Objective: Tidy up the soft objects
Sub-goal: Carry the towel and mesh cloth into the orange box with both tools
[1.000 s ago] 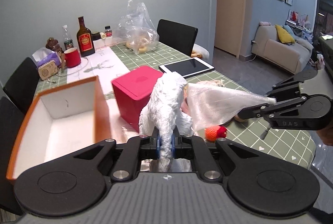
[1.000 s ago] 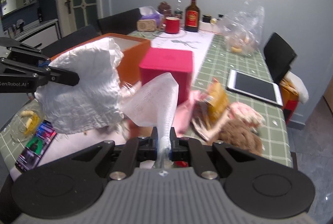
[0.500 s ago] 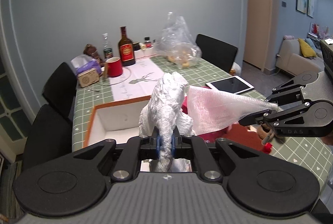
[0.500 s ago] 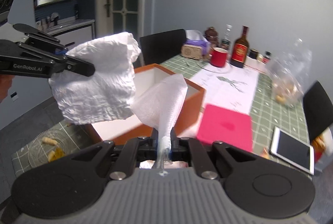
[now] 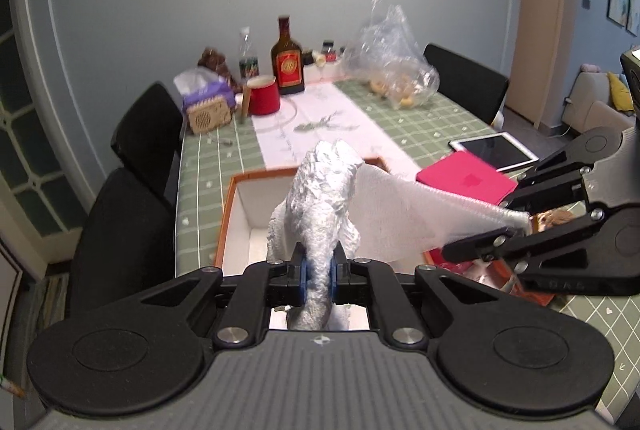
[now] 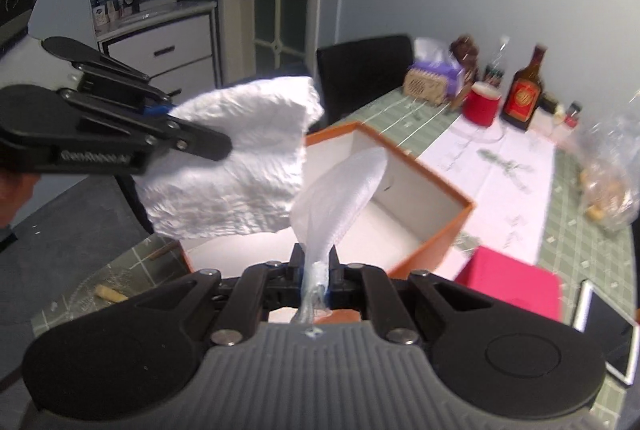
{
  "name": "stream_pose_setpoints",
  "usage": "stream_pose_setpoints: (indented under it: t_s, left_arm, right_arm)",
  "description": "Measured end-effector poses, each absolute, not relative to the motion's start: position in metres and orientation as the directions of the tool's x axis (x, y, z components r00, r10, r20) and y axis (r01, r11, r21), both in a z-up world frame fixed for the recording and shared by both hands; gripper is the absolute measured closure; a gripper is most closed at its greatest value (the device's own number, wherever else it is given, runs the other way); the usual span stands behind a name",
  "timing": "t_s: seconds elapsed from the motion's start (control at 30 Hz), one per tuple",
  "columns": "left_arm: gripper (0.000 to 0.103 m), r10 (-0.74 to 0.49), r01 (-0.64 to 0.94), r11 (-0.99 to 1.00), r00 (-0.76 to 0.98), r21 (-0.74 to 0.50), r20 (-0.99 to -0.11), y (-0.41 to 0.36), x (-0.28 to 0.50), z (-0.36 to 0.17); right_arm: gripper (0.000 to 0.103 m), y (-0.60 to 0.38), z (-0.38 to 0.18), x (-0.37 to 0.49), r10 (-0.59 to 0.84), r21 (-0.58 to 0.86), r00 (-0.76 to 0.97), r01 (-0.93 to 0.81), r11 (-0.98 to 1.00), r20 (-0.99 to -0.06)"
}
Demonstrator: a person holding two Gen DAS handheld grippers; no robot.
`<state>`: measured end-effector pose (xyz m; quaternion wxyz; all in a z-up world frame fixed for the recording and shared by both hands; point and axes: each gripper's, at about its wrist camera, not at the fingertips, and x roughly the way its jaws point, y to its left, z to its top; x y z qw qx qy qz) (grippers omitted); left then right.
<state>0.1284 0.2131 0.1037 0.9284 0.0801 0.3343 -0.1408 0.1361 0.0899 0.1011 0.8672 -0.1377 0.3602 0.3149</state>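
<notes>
My left gripper (image 5: 318,270) is shut on a crumpled white paper sheet (image 5: 320,206) and holds it above the open orange box (image 5: 236,214). The sheet also shows in the right wrist view (image 6: 240,166), pinched by the left gripper (image 6: 224,146). My right gripper (image 6: 318,270) is shut on a translucent foam wrap (image 6: 340,190), held over the same orange box (image 6: 440,234). In the left wrist view the wrap (image 5: 420,218) stretches from the right gripper (image 5: 520,222) toward the paper. The box's white inside looks bare where it shows.
A pink box (image 5: 464,178) and a tablet (image 5: 492,150) lie right of the orange box. At the table's far end stand a red mug (image 5: 262,96), a brown bottle (image 5: 288,62), a tissue box (image 5: 208,102) and a clear bag (image 5: 396,74). Black chairs (image 5: 132,214) line the left side.
Both grippers have risen and swung left with their soft sheets, from beside the pink box to above the orange box. Both stay shut.
</notes>
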Motion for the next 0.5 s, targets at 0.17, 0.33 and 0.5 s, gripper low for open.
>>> stream_pose_setpoints:
  t_s: [0.17, 0.33, 0.5]
  left_arm:
    - [0.091, -0.174, 0.297, 0.953, 0.706, 0.063, -0.687, 0.217, 0.15, 0.086]
    - [0.091, -0.165, 0.276, 0.961, 0.67, 0.036, -0.724, 0.224, 0.168, 0.068]
    - [0.091, -0.135, 0.251, 0.967, 0.635, 0.038, -0.761, 0.233, 0.176, 0.048]
  right_arm:
    - [0.097, 0.116, 0.076, 0.165, 0.423, 0.05, 0.463, -0.627, 0.778, -0.779]
    - [0.097, 0.136, 0.058, 0.187, 0.427, 0.117, 0.405, -0.601, 0.791, -0.808]
    - [0.098, 0.158, 0.039, 0.196, 0.379, 0.082, 0.38, -0.606, 0.791, -0.844]
